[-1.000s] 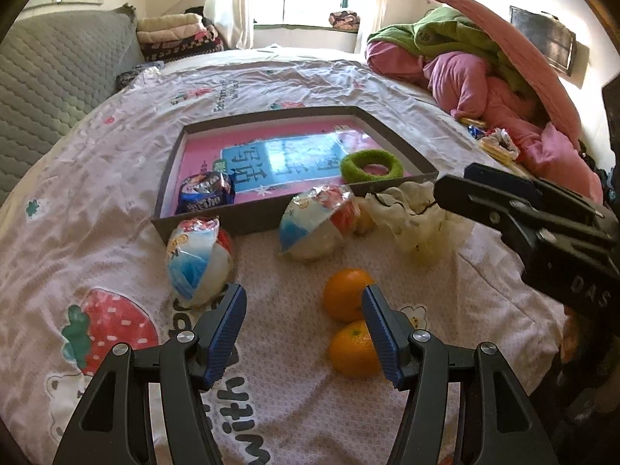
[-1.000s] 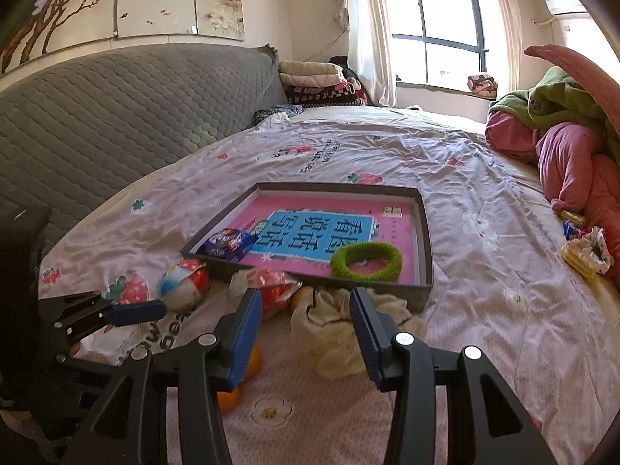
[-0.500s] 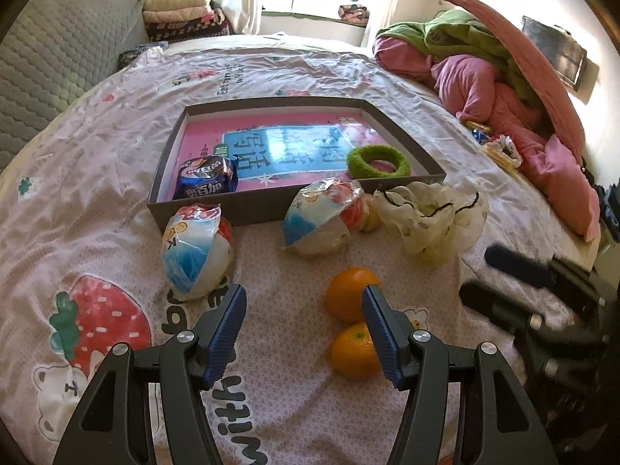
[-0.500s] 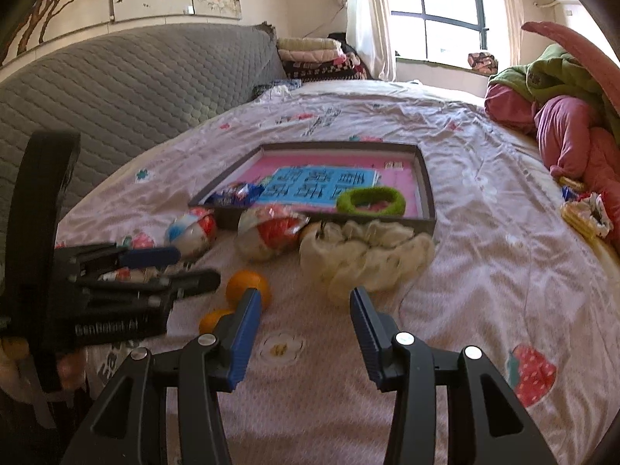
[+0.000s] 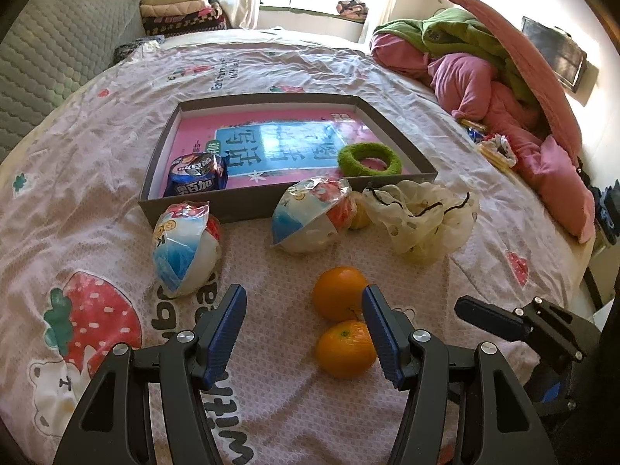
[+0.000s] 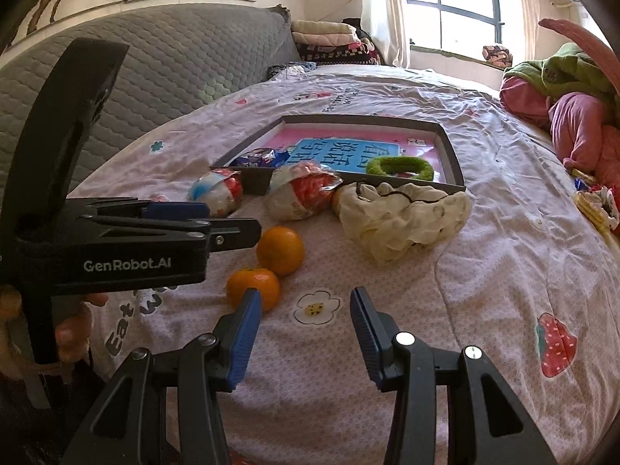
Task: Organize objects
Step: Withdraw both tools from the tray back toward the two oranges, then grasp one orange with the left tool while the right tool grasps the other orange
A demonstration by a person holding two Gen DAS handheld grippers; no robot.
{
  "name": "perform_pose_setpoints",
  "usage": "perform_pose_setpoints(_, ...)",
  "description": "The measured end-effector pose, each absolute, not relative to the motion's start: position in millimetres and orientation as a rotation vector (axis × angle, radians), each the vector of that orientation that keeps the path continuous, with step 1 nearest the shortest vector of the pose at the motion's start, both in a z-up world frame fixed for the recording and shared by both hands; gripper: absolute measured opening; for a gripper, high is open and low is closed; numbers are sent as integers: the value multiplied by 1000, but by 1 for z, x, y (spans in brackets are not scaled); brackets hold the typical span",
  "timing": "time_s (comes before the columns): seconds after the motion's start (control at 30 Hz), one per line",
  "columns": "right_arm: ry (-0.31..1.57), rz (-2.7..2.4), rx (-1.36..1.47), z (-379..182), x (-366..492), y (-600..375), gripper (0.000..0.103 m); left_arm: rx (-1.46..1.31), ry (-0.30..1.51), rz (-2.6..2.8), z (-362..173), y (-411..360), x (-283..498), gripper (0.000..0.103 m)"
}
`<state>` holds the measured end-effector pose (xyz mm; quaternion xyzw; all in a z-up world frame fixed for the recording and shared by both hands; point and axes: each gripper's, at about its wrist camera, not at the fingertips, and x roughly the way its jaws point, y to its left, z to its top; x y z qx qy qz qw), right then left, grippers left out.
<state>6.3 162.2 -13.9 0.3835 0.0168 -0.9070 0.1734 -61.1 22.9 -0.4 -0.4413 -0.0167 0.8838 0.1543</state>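
Descent was the main change: our right gripper (image 6: pixel 302 333), which a second earlier had looked across at the shallow grey cardboard tray (image 5: pixel 248 198) from higher up, had sunk toward the pink patterned bedsheet (image 6: pixel 503 271) and now hung low beside the fruit, its blue-padded jaws apart with nothing between them. Our left gripper (image 5: pixel 304 333) had barely shifted; its jaws also stood apart and empty, framing the nearer of the two small round oranges (image 5: pixel 345 348) without touching it. The farther orange (image 5: pixel 340 293) lay just behind, the two touching or nearly so. Inside the tray we already had the dark blue snack packet (image 5: pixel 195 174) and the fuzzy green ring (image 5: pixel 369 159); the two plastic-wrapped white, blue and red balls (image 5: pixel 186 246) and the crumpled cream cloth with black cord (image 5: pixel 422 219) sat outside, against or near the tray's front wall. We judged that the sorting was only partly done and that both grippers were lined up for an orange, likely the next thing to go in the tray.
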Motion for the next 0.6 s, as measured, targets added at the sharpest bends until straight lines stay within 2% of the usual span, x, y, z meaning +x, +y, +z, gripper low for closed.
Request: perform_pose_setpoints(0.6,41,-2517,1098,-22,11,141,48,-1333,-60,2473,-11,37,-67,64)
